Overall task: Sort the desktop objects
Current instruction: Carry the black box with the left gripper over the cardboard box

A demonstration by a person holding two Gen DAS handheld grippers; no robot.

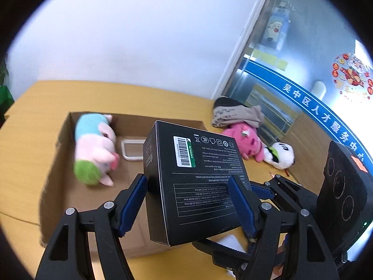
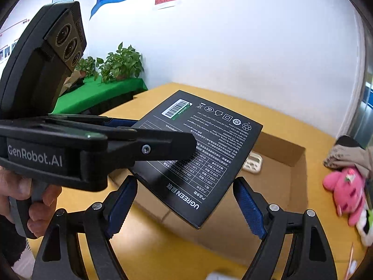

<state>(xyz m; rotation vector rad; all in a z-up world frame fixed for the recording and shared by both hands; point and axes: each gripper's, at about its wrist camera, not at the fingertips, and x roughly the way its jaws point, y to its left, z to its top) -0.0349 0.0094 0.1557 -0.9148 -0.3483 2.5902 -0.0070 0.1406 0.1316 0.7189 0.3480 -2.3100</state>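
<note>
My left gripper (image 1: 188,200) is shut on a black UGREEN box (image 1: 193,182) and holds it tilted above the near right corner of an open cardboard box (image 1: 53,186). In the right wrist view the black box (image 2: 202,144) hangs over the cardboard box (image 2: 296,175), with the left gripper body (image 2: 93,149) clamping it from the left. My right gripper (image 2: 186,205) is open and empty just below the black box. Inside the cardboard box lie a pastel plush pig (image 1: 95,147) and a small white case (image 1: 131,149).
A pink plush (image 1: 247,142), a white panda plush (image 1: 281,155) and a bundled cloth (image 1: 235,114) lie on the yellow table (image 1: 139,95) to the right of the cardboard box. The right gripper's body (image 1: 342,198) is close at right. Potted plants (image 2: 121,63) stand on a green table behind.
</note>
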